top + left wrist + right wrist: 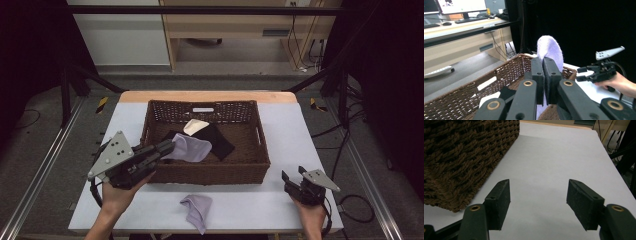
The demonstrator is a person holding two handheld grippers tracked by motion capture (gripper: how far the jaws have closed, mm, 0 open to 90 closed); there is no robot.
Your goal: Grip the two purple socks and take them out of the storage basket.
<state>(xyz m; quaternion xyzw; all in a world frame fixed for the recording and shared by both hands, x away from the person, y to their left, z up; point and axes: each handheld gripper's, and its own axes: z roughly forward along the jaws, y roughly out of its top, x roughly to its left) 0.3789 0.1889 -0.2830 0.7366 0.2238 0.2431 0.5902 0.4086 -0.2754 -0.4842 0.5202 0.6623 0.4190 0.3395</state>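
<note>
A brown wicker basket [250, 170] stands in the middle of the table. My left gripper [167, 148] reaches over the basket's left rim, shut on a lilac sock [192, 148] that hangs over the inside. In the left gripper view the lilac sock [550, 51] rises between the closed jaws. Inside the basket lie a black cloth [216, 139] and a cream piece [195, 125]. A second lilac sock [197, 211] lies on the table in front of the basket. My right gripper [292, 175] rests open on the table at the front right, nothing between its fingers [500, 202].
The table top [290, 130] is white with a wooden back edge. The basket's corner [461, 157] stands just left of my right gripper. Black frame posts and cables surround the table; a desk with a monitor [461, 5] stands beyond.
</note>
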